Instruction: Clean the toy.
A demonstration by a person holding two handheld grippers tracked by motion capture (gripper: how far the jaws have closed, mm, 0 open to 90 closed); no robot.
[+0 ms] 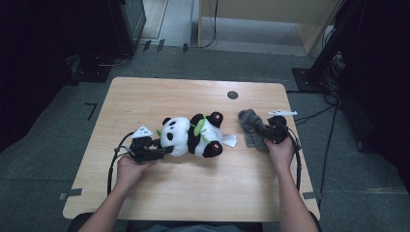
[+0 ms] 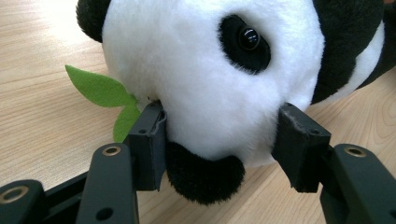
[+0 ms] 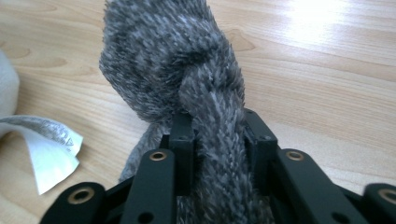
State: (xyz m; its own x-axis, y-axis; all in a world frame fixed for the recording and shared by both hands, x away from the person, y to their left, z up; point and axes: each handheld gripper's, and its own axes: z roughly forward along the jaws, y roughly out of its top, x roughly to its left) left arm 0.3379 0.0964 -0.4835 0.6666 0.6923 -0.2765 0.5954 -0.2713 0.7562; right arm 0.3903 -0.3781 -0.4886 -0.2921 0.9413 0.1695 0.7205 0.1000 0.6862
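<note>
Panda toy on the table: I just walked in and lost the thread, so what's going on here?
A person at the wooden table works a claw in each hand. The left claw is clamped on the head of the panda plush, which lies on its side. The right claw has a fuzzy grey cloth between its jaws, bunched up on the table beside the panda's white tag.
</note>
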